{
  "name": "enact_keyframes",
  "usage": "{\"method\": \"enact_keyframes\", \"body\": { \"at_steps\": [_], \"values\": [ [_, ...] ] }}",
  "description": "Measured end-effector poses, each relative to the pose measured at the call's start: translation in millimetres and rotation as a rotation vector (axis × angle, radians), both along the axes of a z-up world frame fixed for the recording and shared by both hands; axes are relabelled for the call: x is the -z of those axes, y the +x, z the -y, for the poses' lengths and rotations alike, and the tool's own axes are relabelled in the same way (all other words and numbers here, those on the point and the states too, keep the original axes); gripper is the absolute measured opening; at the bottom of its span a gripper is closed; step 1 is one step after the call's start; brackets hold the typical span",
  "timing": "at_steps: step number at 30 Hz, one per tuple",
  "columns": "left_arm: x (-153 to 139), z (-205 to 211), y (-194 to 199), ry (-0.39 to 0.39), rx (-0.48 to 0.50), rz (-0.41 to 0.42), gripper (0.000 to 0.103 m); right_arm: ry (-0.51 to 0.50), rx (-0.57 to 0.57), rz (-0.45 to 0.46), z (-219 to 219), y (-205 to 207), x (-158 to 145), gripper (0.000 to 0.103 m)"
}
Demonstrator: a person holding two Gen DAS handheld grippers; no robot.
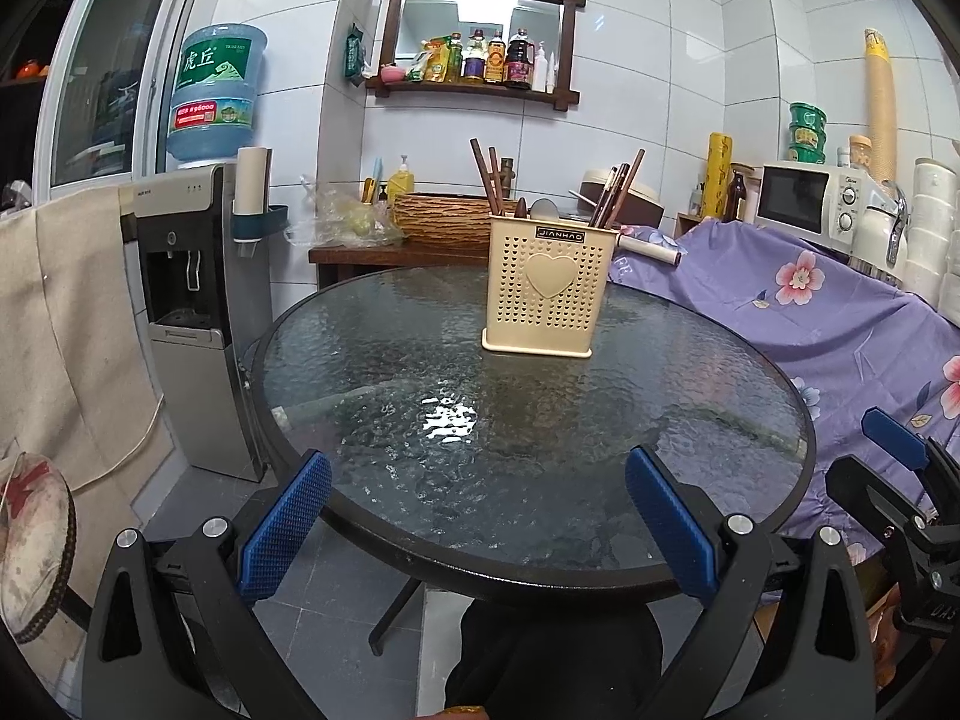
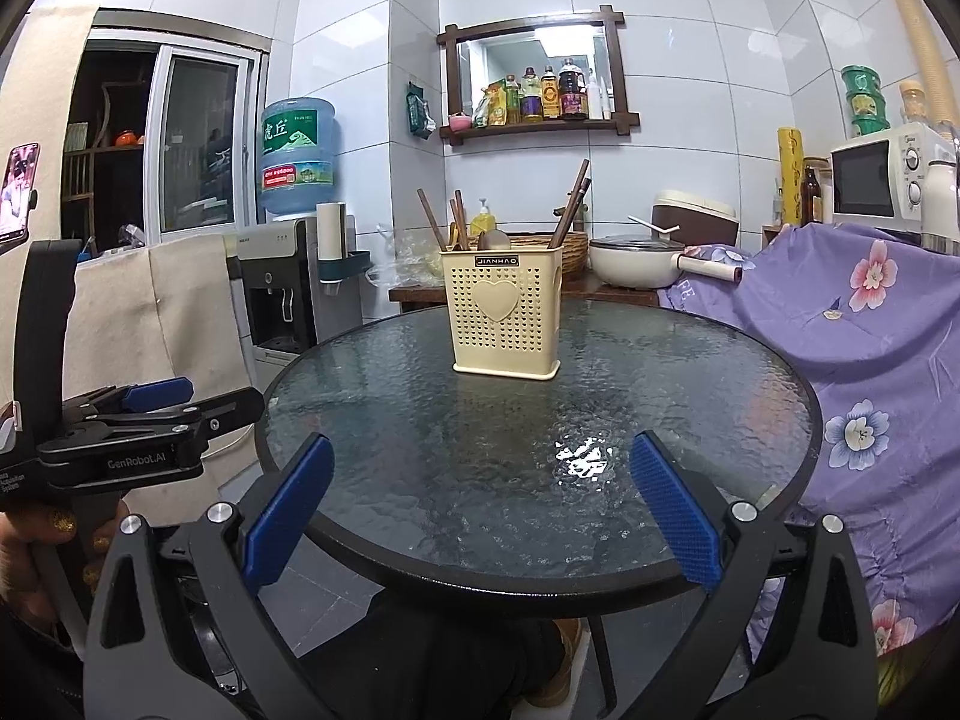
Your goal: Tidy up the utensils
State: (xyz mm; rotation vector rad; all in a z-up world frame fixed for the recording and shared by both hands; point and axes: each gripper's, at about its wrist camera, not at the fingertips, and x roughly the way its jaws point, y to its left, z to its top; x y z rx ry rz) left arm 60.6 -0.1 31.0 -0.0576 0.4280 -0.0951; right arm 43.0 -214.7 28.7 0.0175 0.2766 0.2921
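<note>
Both tongs sit nearest the lens, at the near rim of the round glass bench. Left tongs: spread wide, holding nothing. Right tongs: spread wide, holding nothing.

Beyond them the glass surface carries nothing up to the cream utensil holder, which stands upright on the far half of the bench, well apart from both tongs. From the left tongs it lies ahead and slightly right; from the right tongs it lies ahead and very slightly left. Neither pair looks clearly nearer.

Chopsticks and a spoon stand in the holder, long axes roughly vertical, the chopsticks leaning outward to left and right. Judgement: any pick requires a reach forward over the bench and a grip from above or from the side on the exposed upper ends.

View differences: the right wrist view shows a white pot on the far side table and a phone at far left. The left wrist view hides most of that pot behind the holder.
</note>
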Motion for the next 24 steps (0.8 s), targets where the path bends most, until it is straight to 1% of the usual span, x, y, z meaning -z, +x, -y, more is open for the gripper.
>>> {"method": "enact_keyframes", "body": {
  "at_steps": [24],
  "values": [
    [2.4,3.4,-0.1,0.008,0.001,-0.007,0.097,-0.001,-0.001,-0.006,-1.1,0.8,0.8,0.097]
  ]
}}
